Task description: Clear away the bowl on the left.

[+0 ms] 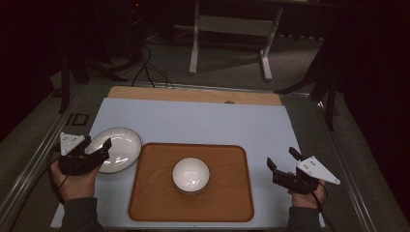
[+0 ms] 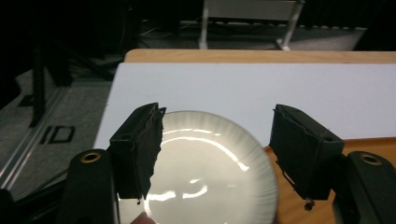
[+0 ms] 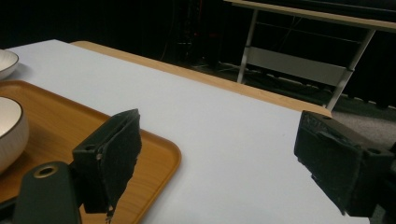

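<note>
A white ribbed plate (image 1: 118, 147) lies on the pale mat (image 1: 203, 121), just left of a wooden tray (image 1: 227, 203). A white bowl (image 1: 191, 175) stands in the middle of that tray. My left gripper (image 1: 99, 145) hovers at the plate's left rim, open. In the left gripper view its jaws stand wide to either side of the plate (image 2: 205, 172), and neither pad touches it. My right gripper (image 1: 283, 158) rests near the mat's right edge, open with nothing between its jaws (image 3: 219, 119). The right gripper view has the bowl (image 3: 9, 135) and the tray's corner (image 3: 154, 149) at its left.
The mat lies on a wooden tabletop whose far edge (image 1: 193, 94) shows beyond it. Behind the table stand a white desk frame (image 1: 232, 24) and loose cables (image 1: 150, 67) on the floor. A metal rail (image 1: 29, 169) runs along the table's left side.
</note>
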The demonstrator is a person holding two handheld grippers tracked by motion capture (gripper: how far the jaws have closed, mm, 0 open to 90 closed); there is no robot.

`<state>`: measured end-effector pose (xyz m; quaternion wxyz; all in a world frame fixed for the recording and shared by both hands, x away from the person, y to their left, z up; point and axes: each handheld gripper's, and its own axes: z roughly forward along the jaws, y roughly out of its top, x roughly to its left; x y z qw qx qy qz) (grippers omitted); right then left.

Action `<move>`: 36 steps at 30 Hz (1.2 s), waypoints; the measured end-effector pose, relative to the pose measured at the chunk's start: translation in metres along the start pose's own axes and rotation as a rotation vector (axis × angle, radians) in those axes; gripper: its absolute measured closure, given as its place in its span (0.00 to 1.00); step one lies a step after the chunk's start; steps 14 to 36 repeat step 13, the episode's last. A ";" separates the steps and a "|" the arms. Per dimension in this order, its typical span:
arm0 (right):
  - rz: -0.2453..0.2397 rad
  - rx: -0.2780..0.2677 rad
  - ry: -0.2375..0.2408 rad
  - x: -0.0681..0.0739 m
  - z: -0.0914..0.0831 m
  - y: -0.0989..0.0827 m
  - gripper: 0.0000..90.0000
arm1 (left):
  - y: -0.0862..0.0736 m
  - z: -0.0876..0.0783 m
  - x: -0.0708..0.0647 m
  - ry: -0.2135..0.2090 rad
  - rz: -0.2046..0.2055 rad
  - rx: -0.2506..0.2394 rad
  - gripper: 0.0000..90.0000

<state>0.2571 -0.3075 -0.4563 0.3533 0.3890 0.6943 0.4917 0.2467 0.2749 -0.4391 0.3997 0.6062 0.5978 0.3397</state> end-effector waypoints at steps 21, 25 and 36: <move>0.006 0.003 -0.010 -0.002 0.001 -0.001 0.16 | -0.011 0.008 0.009 0.078 -0.009 0.026 0.25; 0.006 0.003 -0.010 -0.002 0.001 -0.001 0.16 | -0.011 0.008 0.009 0.078 -0.009 0.026 0.25; 0.006 0.003 -0.010 -0.002 0.001 -0.001 0.16 | -0.011 0.008 0.009 0.078 -0.009 0.026 0.25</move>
